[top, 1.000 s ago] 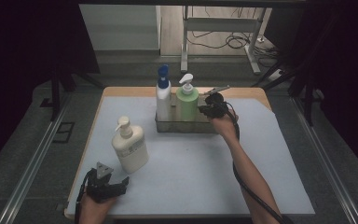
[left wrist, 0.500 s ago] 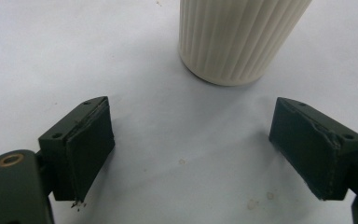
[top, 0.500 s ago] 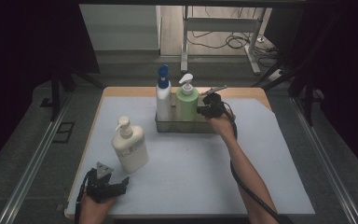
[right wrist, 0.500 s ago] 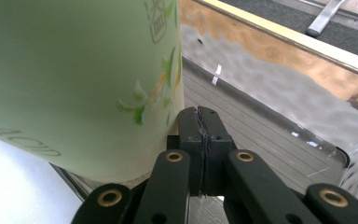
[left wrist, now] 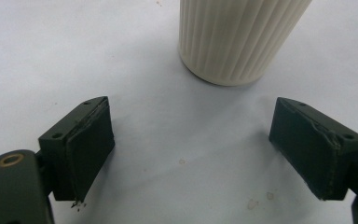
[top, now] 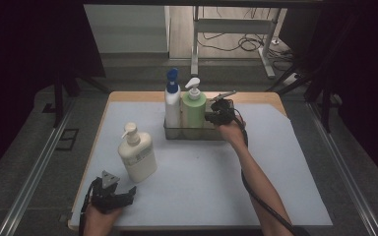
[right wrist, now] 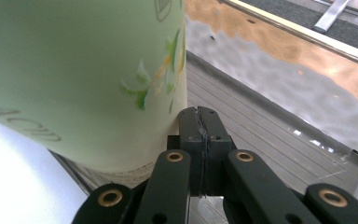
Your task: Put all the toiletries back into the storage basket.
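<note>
A clear tray (top: 173,132) at the back of the white mat holds a white bottle with a blue cap (top: 172,101) and a green pump bottle (top: 193,110). My right gripper (top: 213,117) sits inside the tray just right of the green bottle. In the right gripper view the right gripper (right wrist: 200,133) has its jaws pressed together with nothing between them, right beside the green bottle (right wrist: 84,70). A cream pump bottle (top: 137,153) stands at the front left. My left gripper (top: 127,194) rests near the front edge, open. Its ribbed base (left wrist: 237,37) lies beyond the left gripper (left wrist: 200,140).
The tray's floor and far rim (right wrist: 354,156) stretch to the right of the green bottle. The wooden table edge (top: 256,96) shows behind the mat. A metal stand and cables (top: 236,42) lie on the floor beyond the table.
</note>
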Action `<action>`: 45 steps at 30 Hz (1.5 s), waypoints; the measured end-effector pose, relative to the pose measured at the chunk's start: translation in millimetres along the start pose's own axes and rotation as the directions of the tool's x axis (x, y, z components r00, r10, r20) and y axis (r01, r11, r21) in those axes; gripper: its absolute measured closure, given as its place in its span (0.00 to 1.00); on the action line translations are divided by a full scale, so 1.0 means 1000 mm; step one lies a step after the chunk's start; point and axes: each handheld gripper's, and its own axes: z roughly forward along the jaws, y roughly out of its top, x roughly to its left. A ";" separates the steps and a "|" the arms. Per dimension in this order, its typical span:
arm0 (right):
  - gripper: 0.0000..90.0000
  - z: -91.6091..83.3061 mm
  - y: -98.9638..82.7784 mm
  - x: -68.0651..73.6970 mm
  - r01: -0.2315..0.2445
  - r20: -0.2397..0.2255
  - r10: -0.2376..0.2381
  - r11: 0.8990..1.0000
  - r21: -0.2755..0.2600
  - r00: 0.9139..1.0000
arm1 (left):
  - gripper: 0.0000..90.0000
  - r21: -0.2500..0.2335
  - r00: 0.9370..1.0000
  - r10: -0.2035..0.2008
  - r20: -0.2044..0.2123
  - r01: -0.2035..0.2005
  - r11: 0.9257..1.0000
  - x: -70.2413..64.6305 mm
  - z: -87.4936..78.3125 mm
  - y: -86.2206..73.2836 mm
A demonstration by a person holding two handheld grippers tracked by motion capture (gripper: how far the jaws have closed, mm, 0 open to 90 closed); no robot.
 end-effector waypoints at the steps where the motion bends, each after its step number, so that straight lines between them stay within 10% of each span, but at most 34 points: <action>1: 0.99 0.000 0.000 0.001 0.003 -0.004 -0.003 1.000 -0.001 1.000 | 0.15 0.000 1.000 0.000 0.000 0.000 1.000 0.000 0.000 0.000; 21: 0.99 0.000 0.002 0.006 -0.021 -0.002 0.021 1.000 -0.001 1.000 | 0.15 -0.001 1.000 0.000 0.000 0.000 1.000 0.000 0.000 0.000; 45: 0.62 -0.033 0.001 0.008 0.053 0.017 -0.053 0.998 -0.035 0.998 | 0.15 0.001 1.000 -0.001 -0.001 0.001 1.000 0.000 0.000 0.000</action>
